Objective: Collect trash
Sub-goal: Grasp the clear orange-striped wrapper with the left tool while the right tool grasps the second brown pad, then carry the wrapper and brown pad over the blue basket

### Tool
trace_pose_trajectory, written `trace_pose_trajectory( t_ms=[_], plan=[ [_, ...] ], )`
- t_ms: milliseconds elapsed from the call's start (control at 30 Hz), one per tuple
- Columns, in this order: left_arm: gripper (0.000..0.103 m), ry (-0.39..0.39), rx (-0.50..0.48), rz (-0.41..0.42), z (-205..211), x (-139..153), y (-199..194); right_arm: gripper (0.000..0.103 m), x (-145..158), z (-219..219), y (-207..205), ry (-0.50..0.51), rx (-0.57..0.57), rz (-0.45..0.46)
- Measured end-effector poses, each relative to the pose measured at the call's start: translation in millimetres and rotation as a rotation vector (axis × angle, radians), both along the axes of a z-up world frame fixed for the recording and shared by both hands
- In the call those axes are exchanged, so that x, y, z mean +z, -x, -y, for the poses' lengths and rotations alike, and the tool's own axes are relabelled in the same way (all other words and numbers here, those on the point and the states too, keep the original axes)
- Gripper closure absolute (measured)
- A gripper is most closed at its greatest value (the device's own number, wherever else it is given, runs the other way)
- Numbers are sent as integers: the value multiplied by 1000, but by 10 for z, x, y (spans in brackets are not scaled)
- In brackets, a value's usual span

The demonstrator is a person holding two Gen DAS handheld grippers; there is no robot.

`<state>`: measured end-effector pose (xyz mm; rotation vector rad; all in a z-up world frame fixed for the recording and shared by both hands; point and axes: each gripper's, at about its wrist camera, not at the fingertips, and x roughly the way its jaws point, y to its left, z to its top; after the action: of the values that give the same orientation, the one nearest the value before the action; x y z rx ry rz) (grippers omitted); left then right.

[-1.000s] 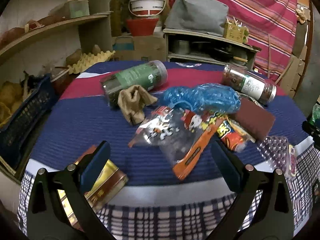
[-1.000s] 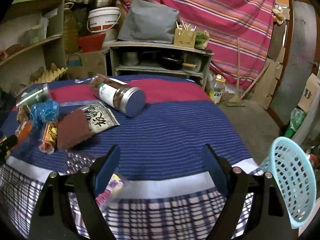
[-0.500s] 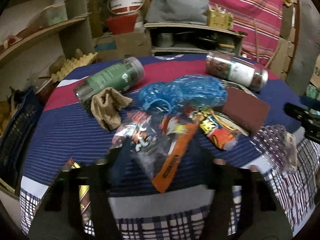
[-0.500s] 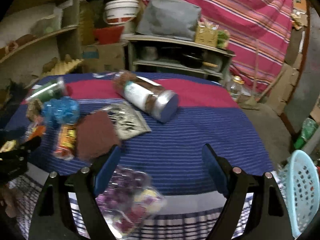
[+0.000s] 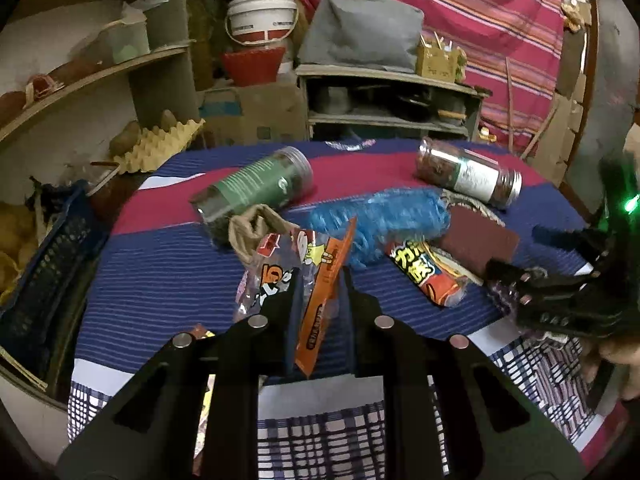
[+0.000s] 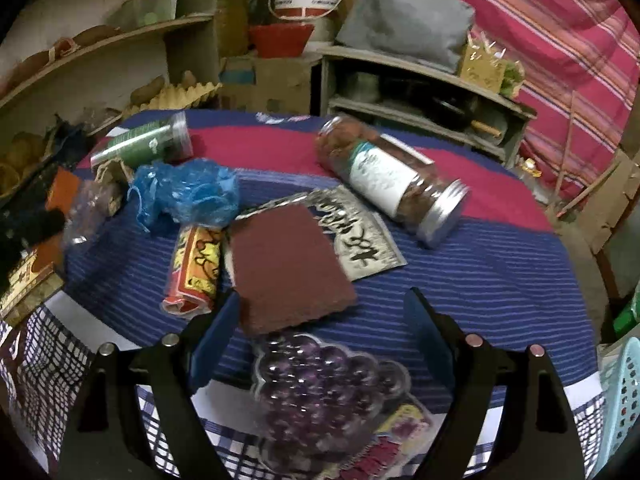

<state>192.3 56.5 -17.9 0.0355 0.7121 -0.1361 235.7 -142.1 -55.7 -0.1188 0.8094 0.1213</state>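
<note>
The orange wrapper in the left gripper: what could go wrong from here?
1. The left gripper has just closed on the orange wrapper by a thin edge; it might slip out when carried.
2. The right gripper stands open over the purple grape package at the table edge; a nudge might push it off.

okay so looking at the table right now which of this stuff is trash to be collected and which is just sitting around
Trash for the job, by the look of it:
- orange snack wrapper, pinched in the left gripper
- purple grape-shaped tray, between the open right gripper fingers
- yellow-red wrapper
- blue plastic bag

Probably just lying about:
- green-label jar
- white-label jar
- maroon pad
</note>
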Motion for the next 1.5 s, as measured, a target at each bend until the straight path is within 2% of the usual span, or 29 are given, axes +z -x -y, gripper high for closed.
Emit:
trace_pose_trajectory(
  t_ms=[133,200,233,433,733,1000,1500],
  plan=[
    [86,15,17,-4,-48,3,-22,23,-31,-21,8,-18,28,-11],
    [86,15,18,-10,-39,-17,-26,37,-27,-41,9,-15,48,-10],
    [86,12,19,-12,-28,-25,-27,41,-30,-41,8,-17,52,-15],
    [87,-2,19,-9,20,-3,15,42,67,72,124,-41,61,21],
    [87,4,2,23,222,172,152,42,406,569,537,-73,-1,131],
    [87,7,-54,47,661,333,327,43,621,1144,894,-85,-81,179],
    [87,12,-158,72,1703,374,622,43,660,2057,1555,-52,-253,208]
  ],
)
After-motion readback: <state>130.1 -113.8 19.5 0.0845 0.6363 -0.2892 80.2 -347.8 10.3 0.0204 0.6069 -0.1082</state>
